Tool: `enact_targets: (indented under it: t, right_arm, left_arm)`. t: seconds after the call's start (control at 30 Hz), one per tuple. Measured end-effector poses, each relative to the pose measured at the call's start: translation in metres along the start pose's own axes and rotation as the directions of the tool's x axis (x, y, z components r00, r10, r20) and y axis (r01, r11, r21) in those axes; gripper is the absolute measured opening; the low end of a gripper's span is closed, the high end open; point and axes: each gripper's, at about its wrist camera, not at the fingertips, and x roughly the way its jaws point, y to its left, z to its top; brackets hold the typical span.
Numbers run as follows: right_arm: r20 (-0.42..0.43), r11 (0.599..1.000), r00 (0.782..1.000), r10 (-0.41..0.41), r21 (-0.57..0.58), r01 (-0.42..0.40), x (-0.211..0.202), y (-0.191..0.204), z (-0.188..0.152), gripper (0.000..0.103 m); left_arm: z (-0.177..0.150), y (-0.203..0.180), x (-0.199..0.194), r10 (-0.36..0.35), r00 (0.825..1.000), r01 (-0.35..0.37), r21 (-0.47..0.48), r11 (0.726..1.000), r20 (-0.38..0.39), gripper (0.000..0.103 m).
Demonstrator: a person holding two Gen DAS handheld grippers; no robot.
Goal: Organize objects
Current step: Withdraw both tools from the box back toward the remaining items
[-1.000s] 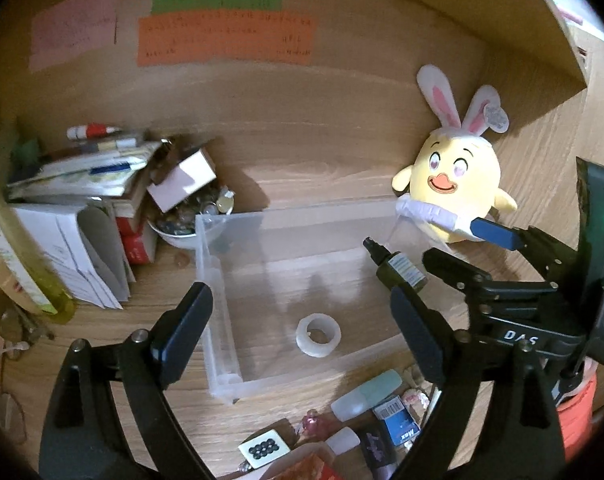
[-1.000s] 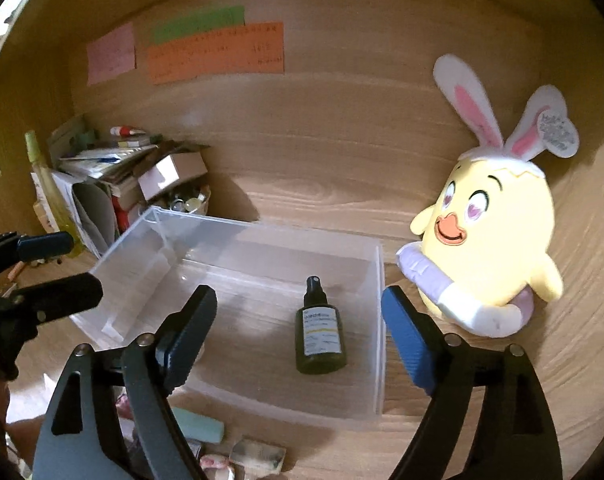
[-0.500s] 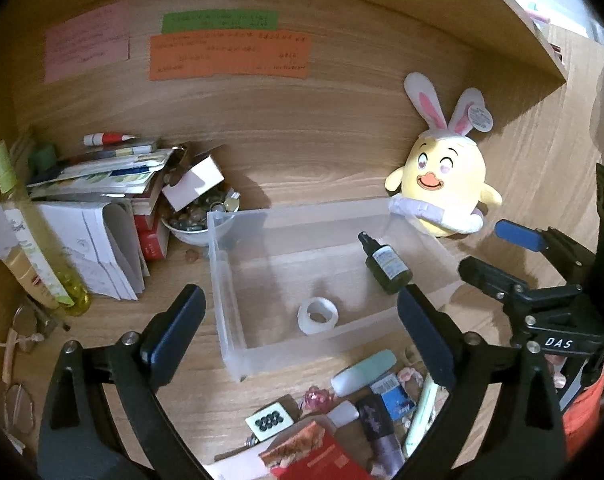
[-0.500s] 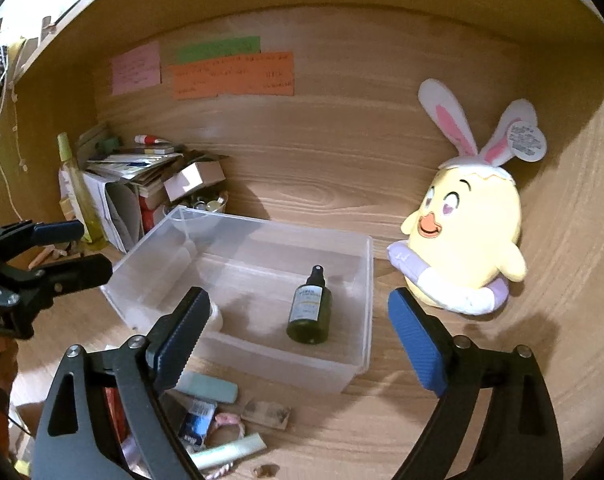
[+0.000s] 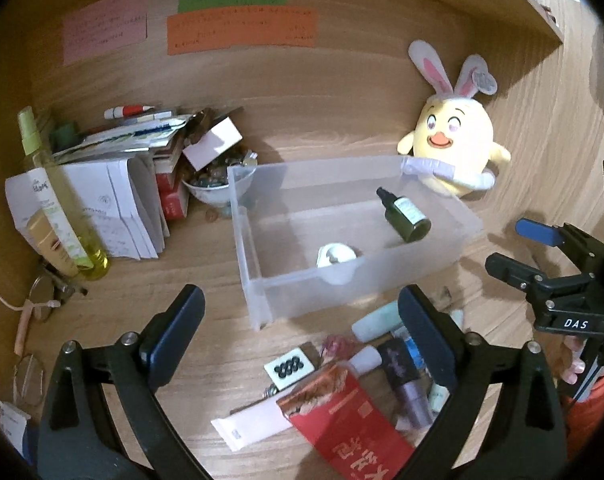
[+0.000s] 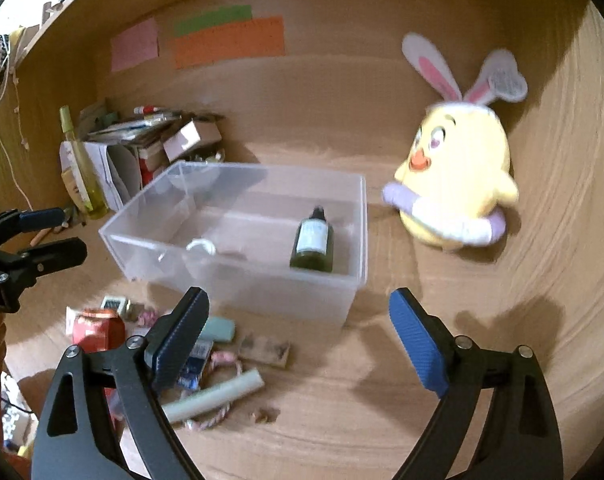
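A clear plastic box [image 5: 353,284] stands on the wooden desk. In it lie a dark green spray bottle [image 5: 407,220] and a roll of tape [image 5: 335,256]. In front of the box is a heap of small items: a red packet [image 5: 349,416], a mint tube [image 5: 375,322], a white tile with black dots [image 5: 289,368]. My left gripper [image 5: 302,304] hangs open and empty above this heap. My right gripper [image 6: 298,300] is open and empty before the box [image 6: 238,280], near the bottle's [image 6: 311,242] corner. A pale green tube [image 6: 218,396] lies by its left finger.
A yellow plush chick with bunny ears [image 5: 453,152] sits right of the box. At the left stand papers and books [image 5: 118,196], a yellow spray bottle [image 5: 58,200] and a bowl of small things [image 5: 218,192]. Glasses [image 5: 42,300] lie near the desk's left edge.
Both grippers have drawn back from the box and their jaws stand a little wider. The heap of small items has come into view. Bottle and tape roll lie where they were.
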Motion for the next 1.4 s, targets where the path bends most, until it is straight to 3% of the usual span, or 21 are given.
enact_targets:
  t: [0.43,0.87,1.07,1.4]
  right_arm:
    - [-0.057,0.999,0.998,0.006,0.050,-0.003,0.000,-0.012,-0.038,0.090]
    - [-0.132,0.998,0.990,0.040,0.050,-0.034,0.010,-0.006,-0.065,0.089]
    - [-0.156,0.999,0.987,0.051,0.028,-0.047,0.015,0.003,-0.071,0.066]
    - [-0.186,0.998,0.981,0.058,-0.002,-0.060,0.023,0.015,-0.075,0.030]
  left_arm:
    - [-0.035,0.001,0.015,-0.006,0.995,-0.001,-0.069,0.998,-0.101,0.099]
    - [-0.062,-0.010,0.029,-0.007,0.984,-0.006,-0.071,0.997,-0.179,0.099]
    - [-0.072,0.000,0.036,-0.051,0.977,0.016,-0.166,0.986,-0.205,0.099]
    - [-0.071,-0.012,0.038,-0.038,0.984,0.015,-0.134,0.991,-0.173,0.099]
